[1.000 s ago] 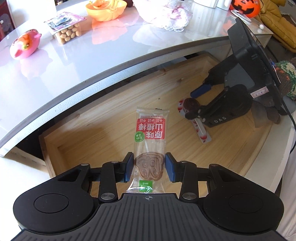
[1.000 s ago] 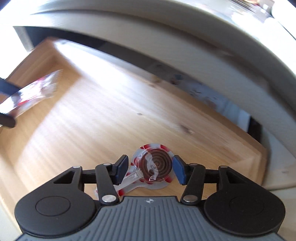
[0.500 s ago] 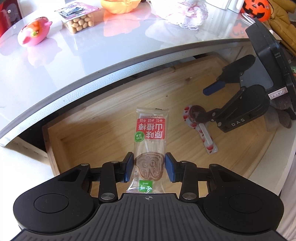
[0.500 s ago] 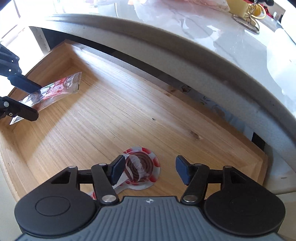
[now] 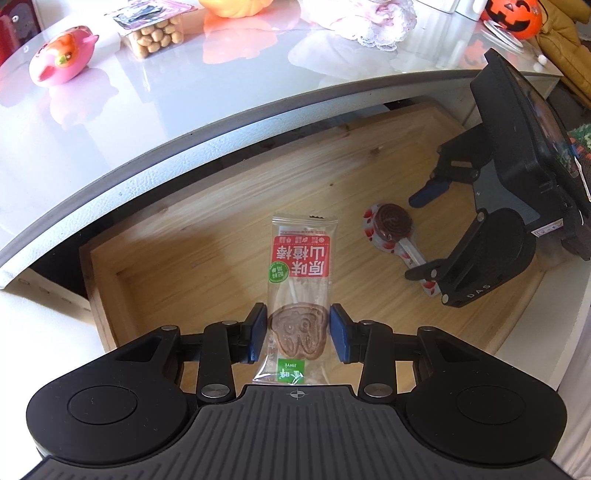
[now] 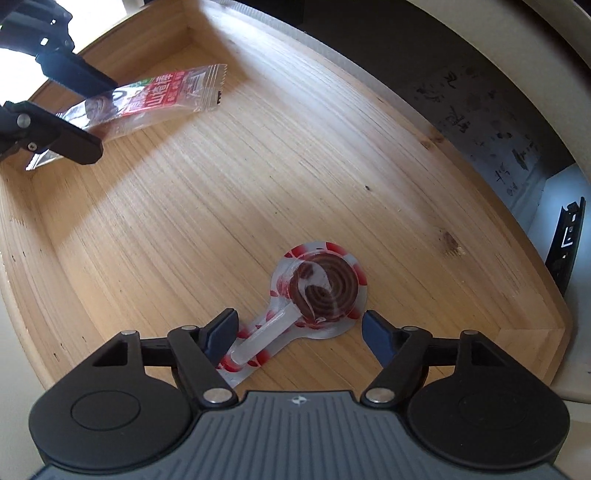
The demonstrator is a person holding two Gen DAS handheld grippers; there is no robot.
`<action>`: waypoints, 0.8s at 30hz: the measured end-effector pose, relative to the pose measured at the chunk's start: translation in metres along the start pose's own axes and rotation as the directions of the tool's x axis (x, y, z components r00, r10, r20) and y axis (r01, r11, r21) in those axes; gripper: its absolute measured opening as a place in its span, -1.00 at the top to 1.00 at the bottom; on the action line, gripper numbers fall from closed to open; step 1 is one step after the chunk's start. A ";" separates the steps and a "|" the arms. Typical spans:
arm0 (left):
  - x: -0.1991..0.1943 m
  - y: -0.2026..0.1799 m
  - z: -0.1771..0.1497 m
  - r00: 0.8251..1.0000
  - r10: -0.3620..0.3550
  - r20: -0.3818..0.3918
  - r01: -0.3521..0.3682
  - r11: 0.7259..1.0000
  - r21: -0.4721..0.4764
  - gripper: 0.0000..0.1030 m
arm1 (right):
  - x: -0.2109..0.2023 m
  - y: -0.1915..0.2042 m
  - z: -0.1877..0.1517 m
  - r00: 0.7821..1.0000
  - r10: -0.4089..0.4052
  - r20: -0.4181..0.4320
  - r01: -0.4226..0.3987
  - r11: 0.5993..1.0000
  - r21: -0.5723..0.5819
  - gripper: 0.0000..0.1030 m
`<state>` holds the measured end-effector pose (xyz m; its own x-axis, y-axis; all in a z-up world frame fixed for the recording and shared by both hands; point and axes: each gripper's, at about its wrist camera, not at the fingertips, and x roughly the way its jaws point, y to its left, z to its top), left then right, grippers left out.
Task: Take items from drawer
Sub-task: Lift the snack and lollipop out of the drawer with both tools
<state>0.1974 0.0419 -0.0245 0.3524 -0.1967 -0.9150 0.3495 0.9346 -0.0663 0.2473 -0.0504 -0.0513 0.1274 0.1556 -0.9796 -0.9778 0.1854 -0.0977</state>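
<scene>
The wooden drawer (image 5: 184, 251) stands pulled out from under the white tabletop. My left gripper (image 5: 297, 332) is shut on a clear snack packet (image 5: 301, 258) with a red label, gripping its lower end above the drawer floor. A spiral lollipop (image 6: 325, 284) in a red-and-white wrapper lies flat on the drawer floor (image 6: 221, 184). My right gripper (image 6: 299, 328) points down over it with its jaws opening; the stick and the disc's lower edge lie between the pads, which do not press on them. The right wrist view also shows the packet (image 6: 162, 99) in the left gripper (image 6: 92, 114).
On the glossy tabletop (image 5: 184, 92) sit a pink pig toy (image 5: 62, 55), a pack of nuts (image 5: 155, 31), an orange bowl (image 5: 236, 5), a lace cloth (image 5: 373, 22) and a jack-o'-lantern (image 5: 513, 16). A black slide rail (image 6: 567, 240) runs beside the drawer's right wall.
My right gripper's jaws have spread apart and let go of the lollipop's disc, and the gripper has shifted and rolled over it. The left gripper still holds the packet in place.
</scene>
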 end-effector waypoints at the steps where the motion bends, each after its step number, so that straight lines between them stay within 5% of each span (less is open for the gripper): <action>1: -0.001 0.000 0.000 1.000 0.001 0.001 -0.001 1.000 0.003 0.20 | -0.001 0.001 0.000 1.000 -0.014 -0.009 0.014 1.000 -0.019 -0.46; 8: -0.004 -0.009 -0.004 1.000 0.012 0.003 -0.012 1.000 0.026 0.20 | -0.022 -0.005 -0.011 0.993 -0.113 -0.019 0.111 0.988 -0.111 -0.46; 15: 0.004 -0.007 -0.005 1.000 0.010 -0.002 -0.010 1.000 0.016 0.20 | -0.028 -0.031 -0.012 0.998 0.059 -0.013 -0.058 0.994 0.087 -0.46; 24: 0.011 -0.004 -0.003 1.000 0.004 -0.010 -0.004 1.000 -0.015 0.20 | -0.010 -0.014 0.003 0.998 0.061 -0.001 -0.061 0.994 0.090 -0.38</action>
<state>0.1972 0.0367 -0.0355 0.3451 -0.1897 -0.9192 0.3353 0.9397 -0.0681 0.2606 -0.0520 -0.0392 0.0672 0.1653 -0.9840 -0.9648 0.2619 -0.0219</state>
